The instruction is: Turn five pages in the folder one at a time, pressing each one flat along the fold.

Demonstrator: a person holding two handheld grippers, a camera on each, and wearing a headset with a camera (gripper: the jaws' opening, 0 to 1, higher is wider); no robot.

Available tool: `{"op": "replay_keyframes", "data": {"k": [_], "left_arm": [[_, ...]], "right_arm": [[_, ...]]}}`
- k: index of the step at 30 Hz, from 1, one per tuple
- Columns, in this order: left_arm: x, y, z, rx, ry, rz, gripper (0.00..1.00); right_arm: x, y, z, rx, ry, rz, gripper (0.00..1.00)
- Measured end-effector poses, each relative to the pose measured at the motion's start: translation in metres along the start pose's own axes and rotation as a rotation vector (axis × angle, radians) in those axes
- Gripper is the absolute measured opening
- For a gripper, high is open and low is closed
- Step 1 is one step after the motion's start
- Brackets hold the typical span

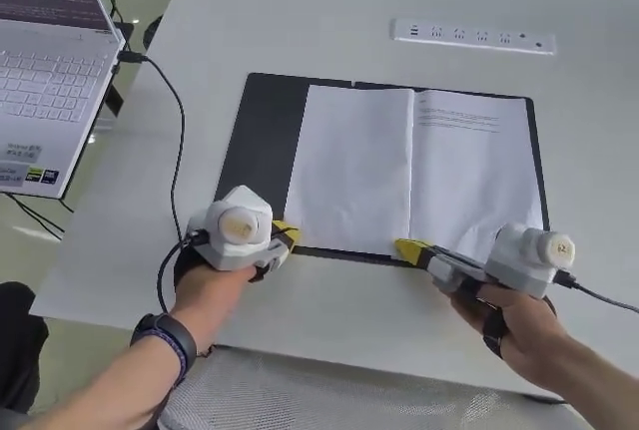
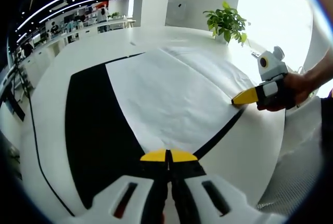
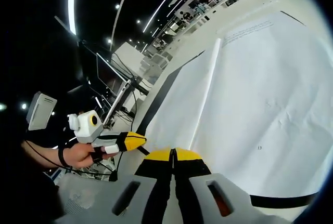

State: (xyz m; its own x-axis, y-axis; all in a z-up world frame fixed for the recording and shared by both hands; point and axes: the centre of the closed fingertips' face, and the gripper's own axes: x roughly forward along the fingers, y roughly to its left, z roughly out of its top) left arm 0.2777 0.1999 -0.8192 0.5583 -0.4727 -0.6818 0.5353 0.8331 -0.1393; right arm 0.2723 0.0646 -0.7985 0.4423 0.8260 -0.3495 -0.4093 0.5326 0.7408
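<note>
1. Two tongs sat at the near edge of the open folder [image 1: 262, 141], which lay flat in the middle of the white worktop [image 1: 329, 41].
2. The left tongs [image 1: 286, 234] were pinched together on nothing, tips by the near left corner of the left page [image 1: 349, 166].
3. The right tongs [image 1: 407, 248], likewise closed and empty, pointed at the near end of the fold [image 1: 411, 166], beside the printed right page [image 1: 474, 171].
4. A laptop [image 1: 45, 61] stood far left; a power strip [image 1: 474, 36] lay beyond the folder.
</note>
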Motion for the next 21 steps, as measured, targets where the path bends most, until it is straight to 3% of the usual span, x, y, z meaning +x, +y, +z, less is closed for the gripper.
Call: {"op": "replay_keyframes", "data": {"k": [6, 9, 13, 15, 21], "left_arm": [[0.0, 0.0, 0.0, 0.005, 0.019, -0.003, 0.0], [-0.001, -0.002, 0.001, -0.049, 0.02, -0.02, 0.01], [-0.002, -0.006, 0.001, -0.047, 0.023, -0.035, 0.05], [-0.004, -0.008, 0.0, -0.04, 0.033, -0.034, 0.06], [-0.013, -0.013, 0.007, -0.048, 0.009, -0.027, 0.12]], "right_arm": [[0.0, -0.005, -0.001, 0.012, 0.003, -0.012, 0.0], [-0.001, -0.007, -0.001, 0.025, -0.002, -0.019, 0.0], [-0.003, -0.007, -0.002, 0.052, -0.013, -0.02, 0.0], [-0.004, -0.004, -0.002, 0.032, -0.009, -0.016, 0.0], [-0.013, 0.003, -0.004, -0.007, 0.003, -0.01, 0.06]]}}
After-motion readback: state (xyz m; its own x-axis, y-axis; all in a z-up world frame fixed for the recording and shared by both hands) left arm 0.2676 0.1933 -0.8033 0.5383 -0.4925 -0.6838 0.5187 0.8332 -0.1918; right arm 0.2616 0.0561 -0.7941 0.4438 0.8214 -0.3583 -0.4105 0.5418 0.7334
